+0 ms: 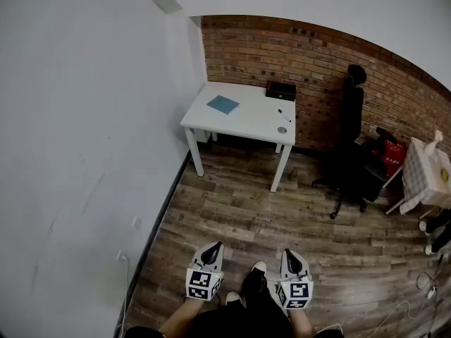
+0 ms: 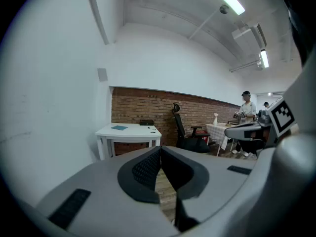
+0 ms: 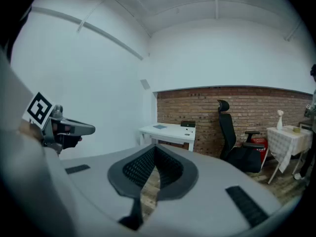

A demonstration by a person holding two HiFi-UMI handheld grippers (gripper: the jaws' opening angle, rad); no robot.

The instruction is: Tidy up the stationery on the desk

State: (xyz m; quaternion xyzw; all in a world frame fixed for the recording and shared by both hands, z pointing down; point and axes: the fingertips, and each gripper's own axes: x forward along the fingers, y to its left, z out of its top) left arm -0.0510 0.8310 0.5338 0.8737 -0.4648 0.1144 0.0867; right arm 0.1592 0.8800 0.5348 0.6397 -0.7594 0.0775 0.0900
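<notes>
The left gripper (image 1: pixel 211 251) and right gripper (image 1: pixel 293 257), low in frame, were closed tight and empty, seemingly idle because the desk (image 1: pixel 248 122) with its blue notebook (image 1: pixel 223 104) and pen (image 1: pixel 283 115) stood well apart, upper centre.

Notebook (image 1: pixel 223 104) and box (image 1: pixel 280 90) on desk (image 1: pixel 248 120)

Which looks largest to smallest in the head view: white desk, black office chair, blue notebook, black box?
1. white desk
2. black office chair, not far behind the desk
3. blue notebook and black box: look about alike, so not ranked
</notes>
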